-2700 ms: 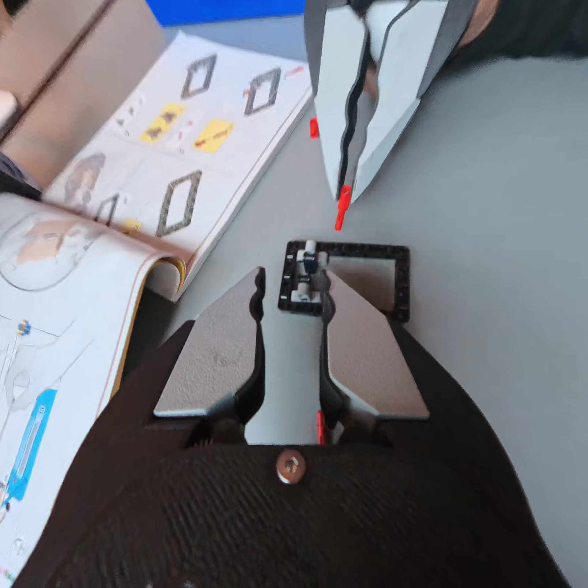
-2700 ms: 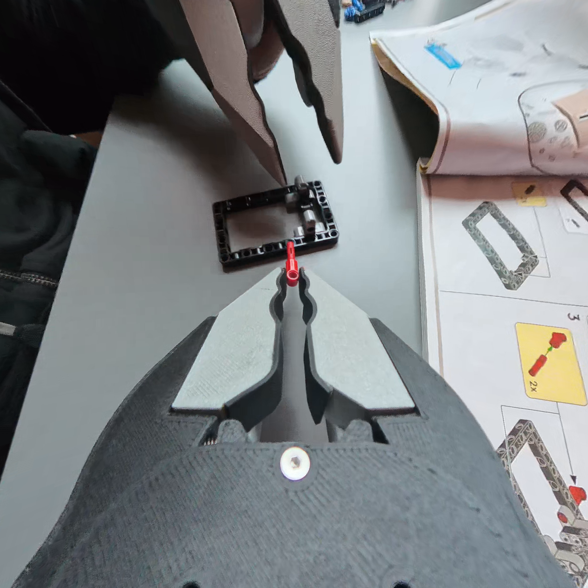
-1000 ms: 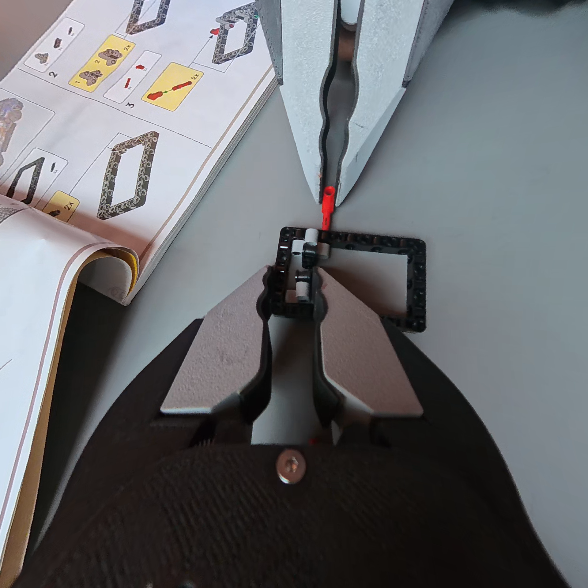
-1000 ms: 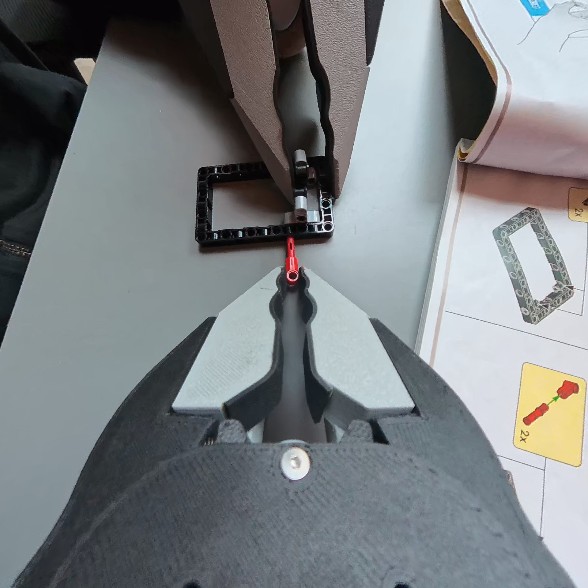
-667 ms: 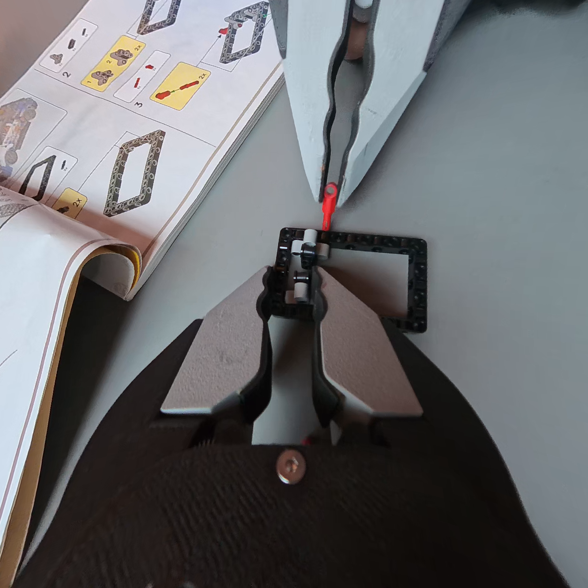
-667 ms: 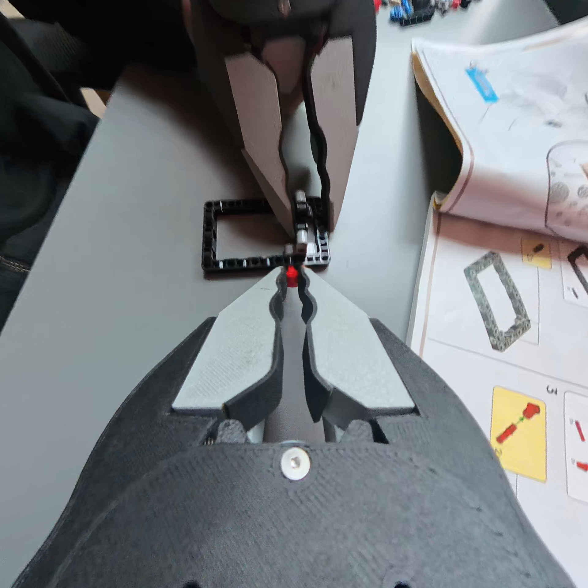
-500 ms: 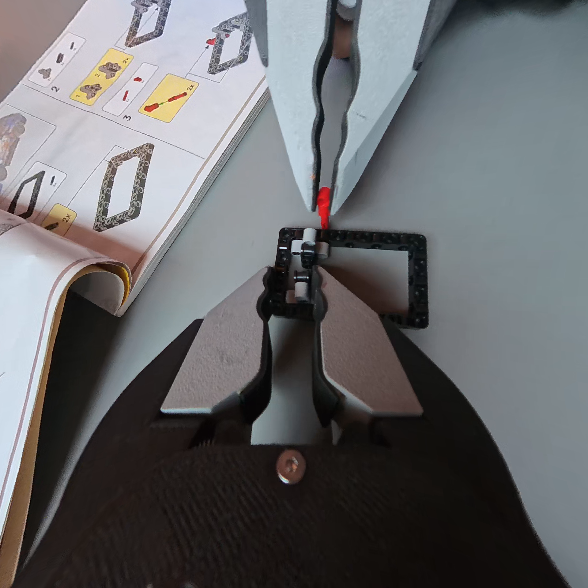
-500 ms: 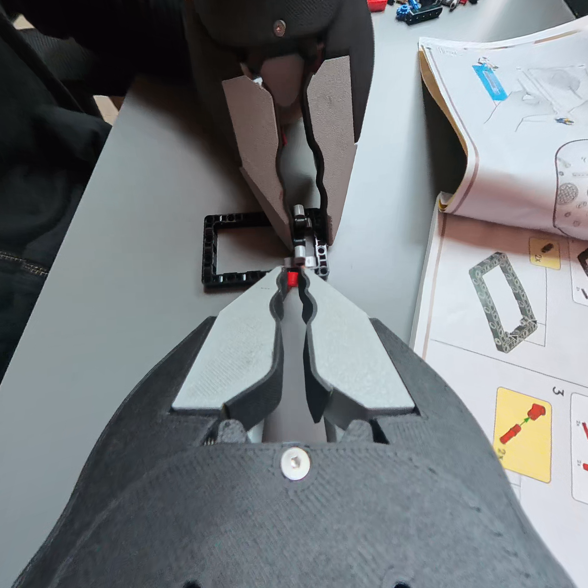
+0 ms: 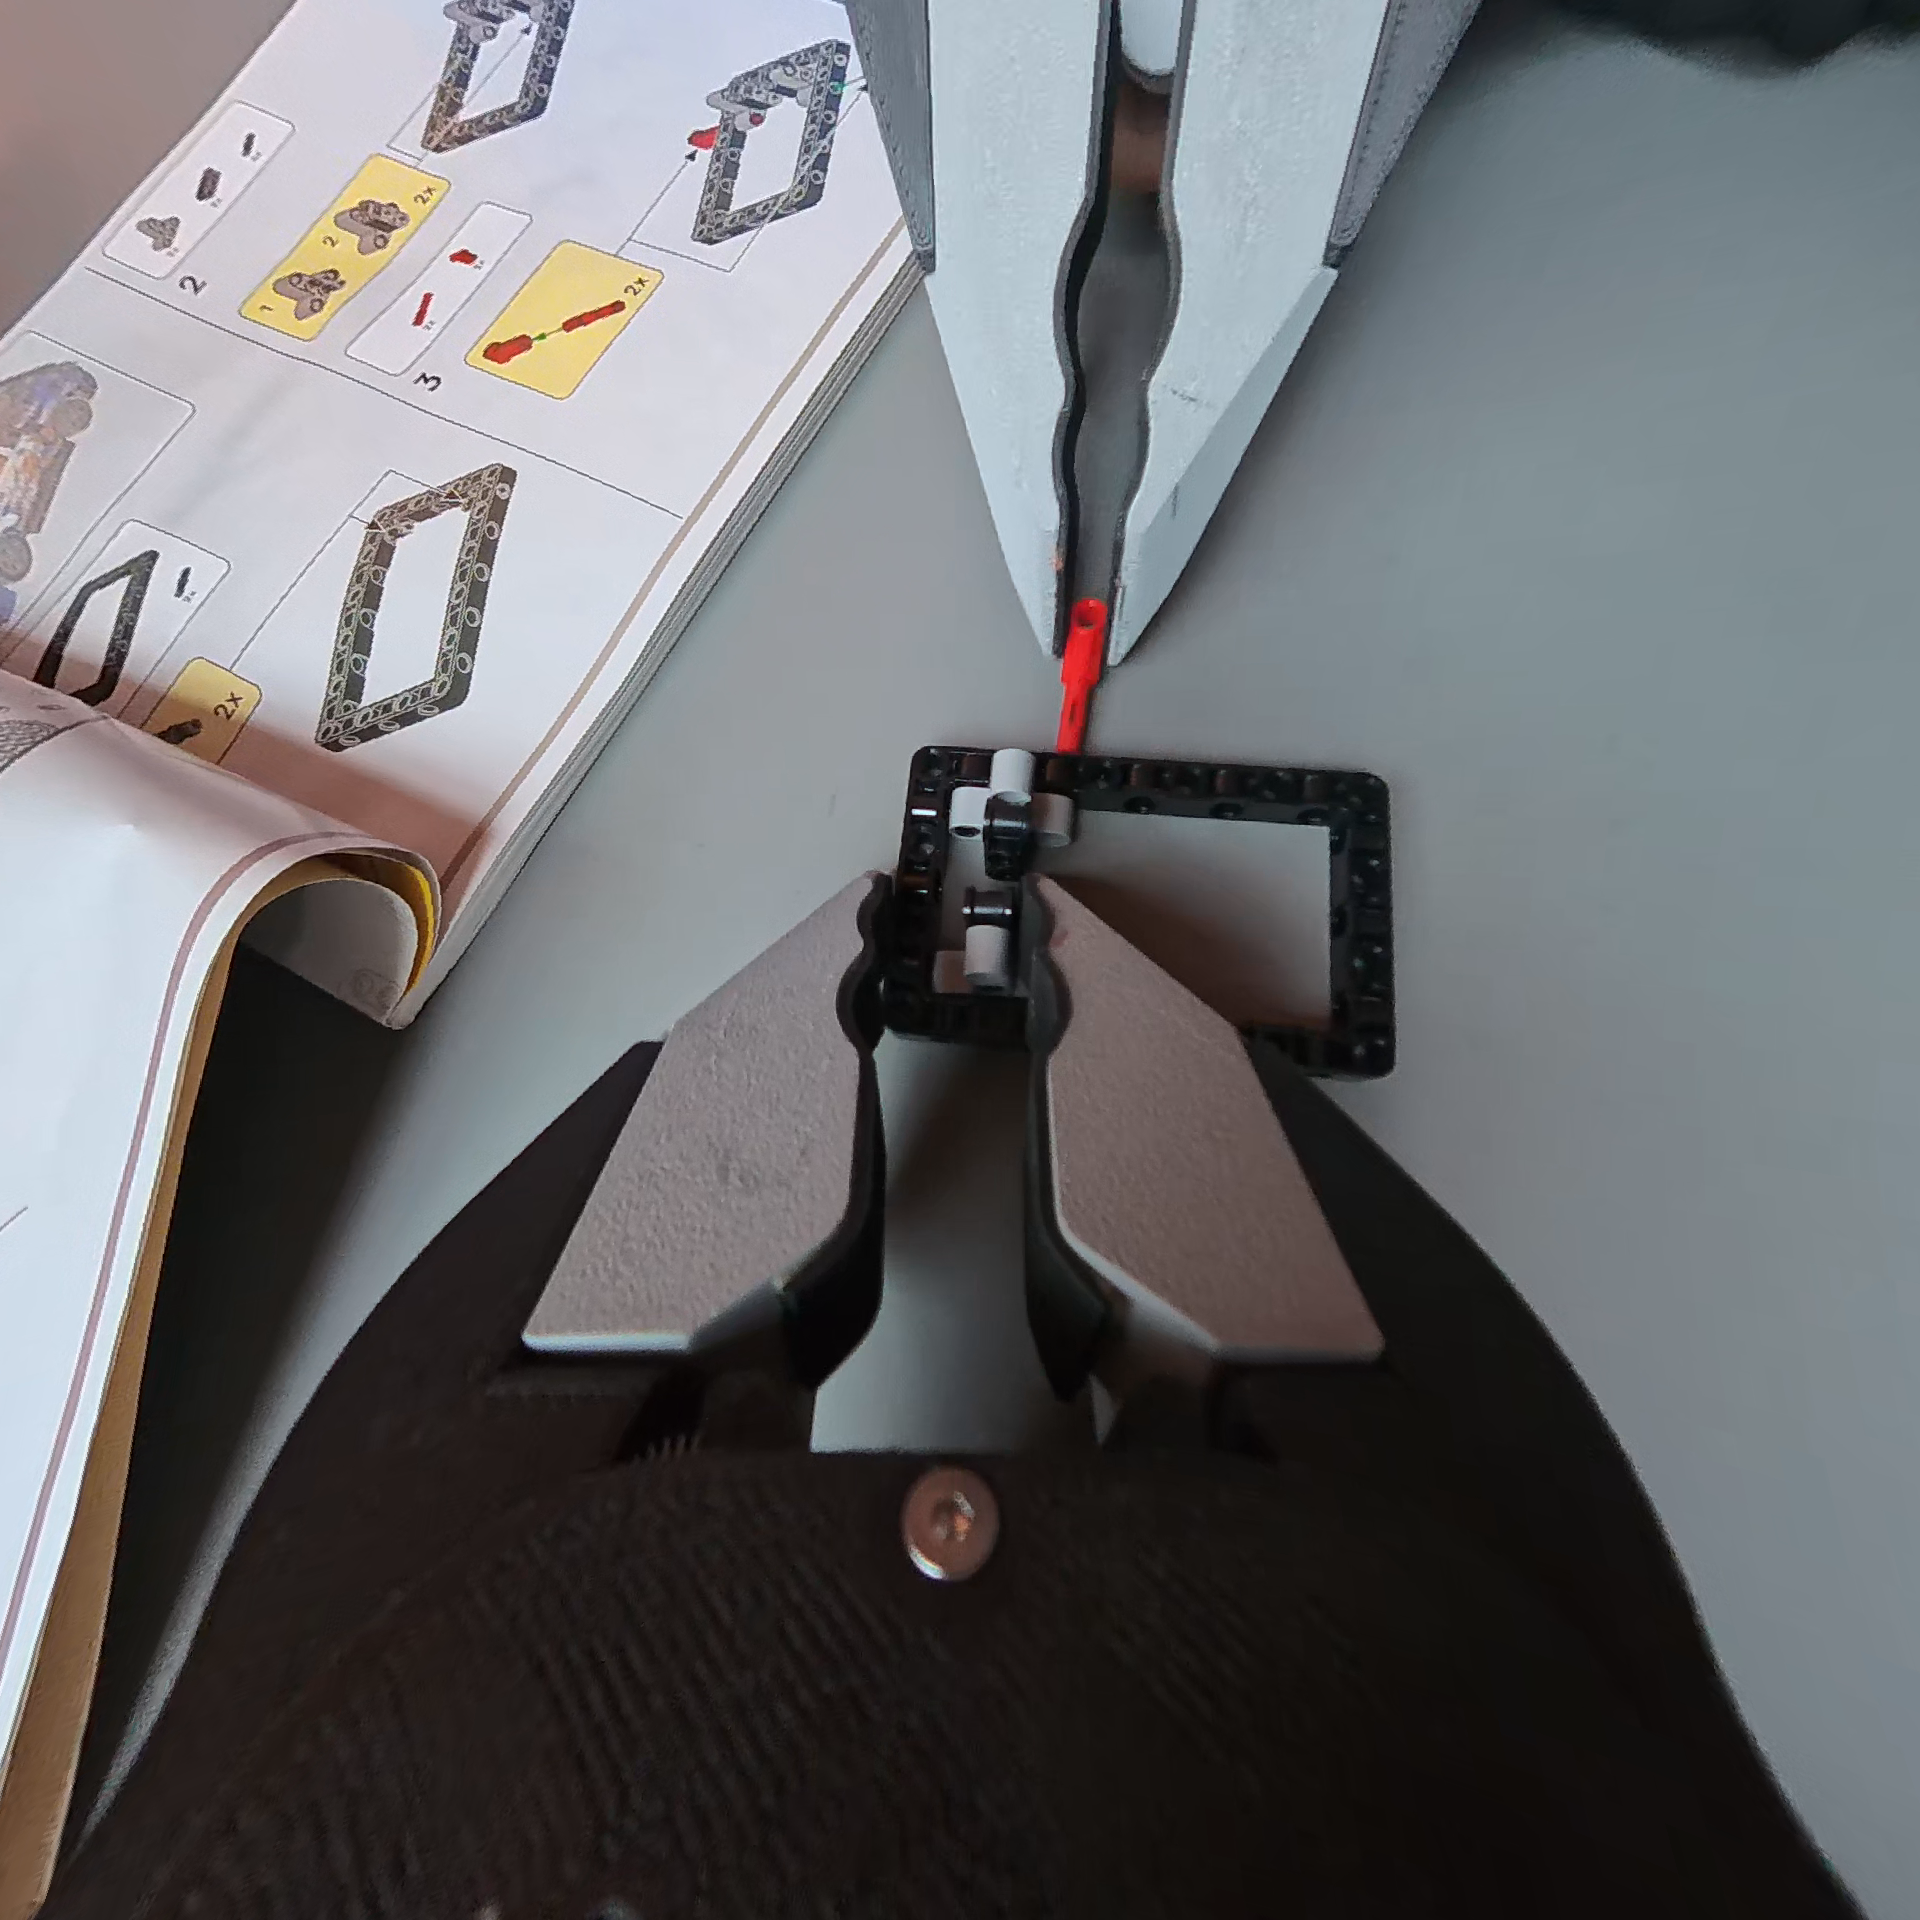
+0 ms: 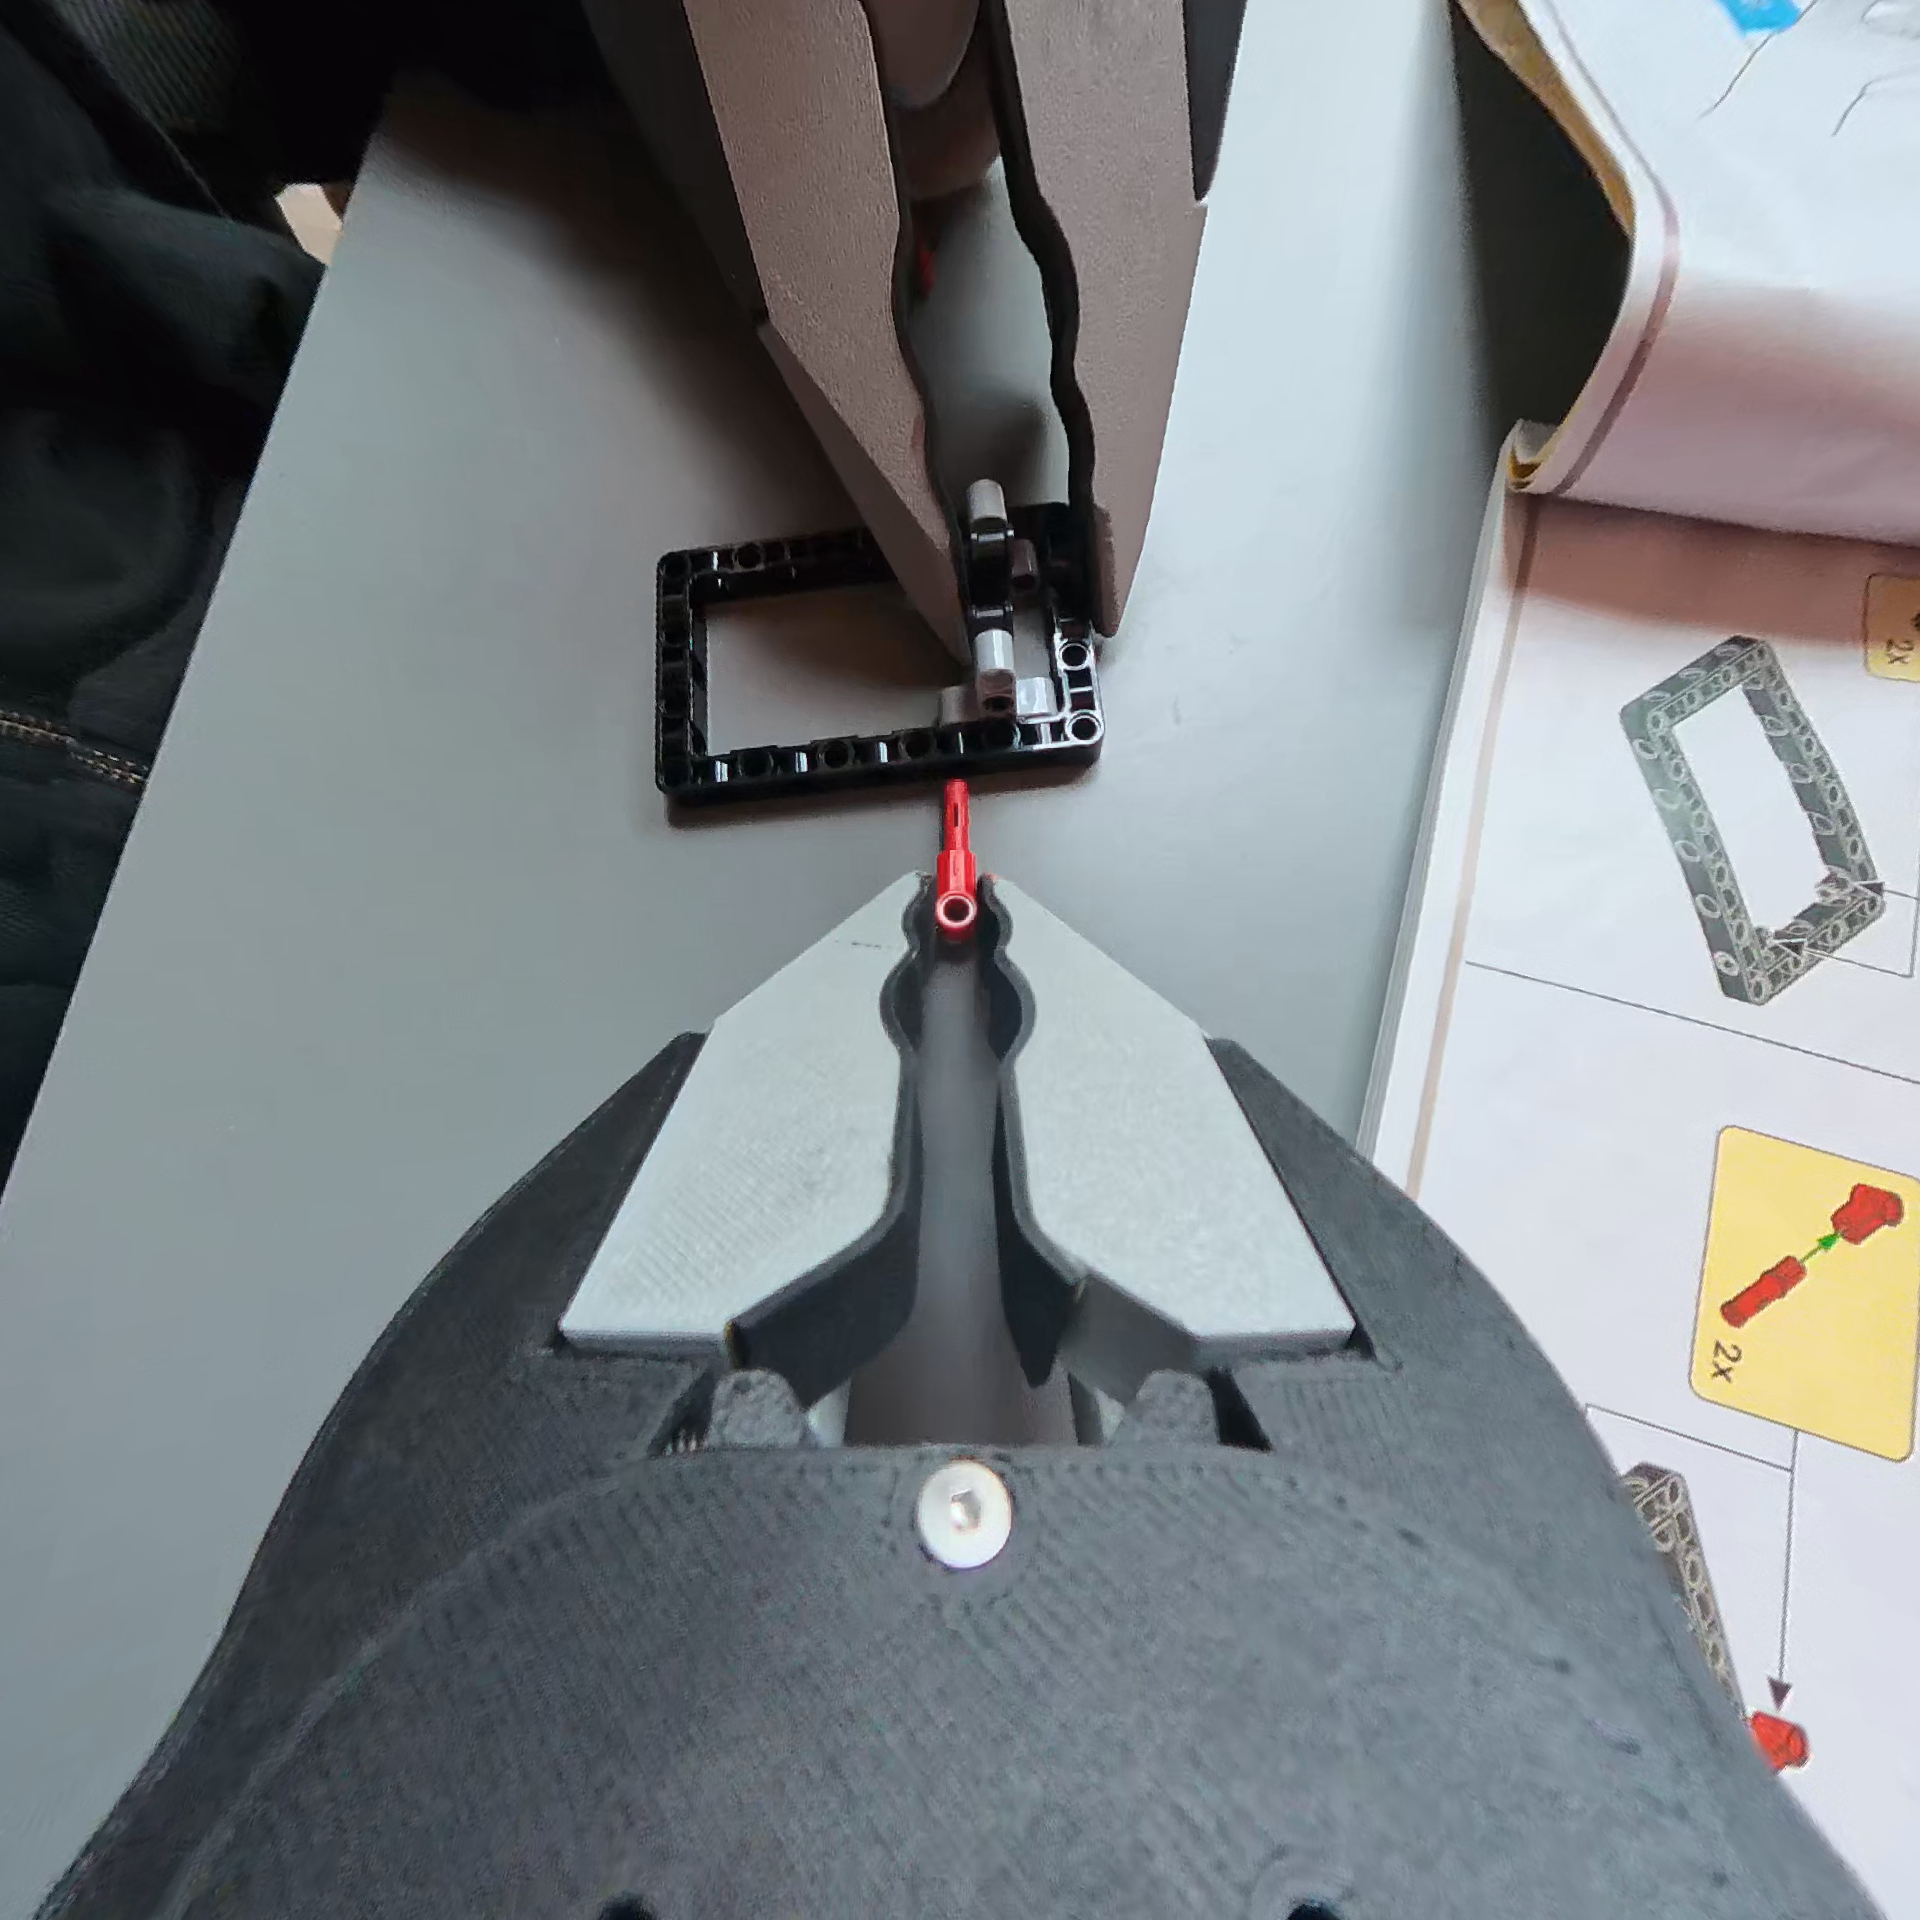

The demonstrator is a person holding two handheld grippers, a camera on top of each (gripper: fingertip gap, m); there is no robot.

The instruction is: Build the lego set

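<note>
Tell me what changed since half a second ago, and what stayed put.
The right tool backed away from the black frame: half a second ago its red pin was right up against the near rail, now the pin points at that rail from a short gap. The left tool stays clamped on the frame's short end; the instruction booklet lies open beside it as before.

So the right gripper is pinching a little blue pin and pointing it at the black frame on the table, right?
Not quite: the pin is red, not blue, as the right wrist view shows. The right gripper does pinch it, pointing at the black frame on the table.
</note>
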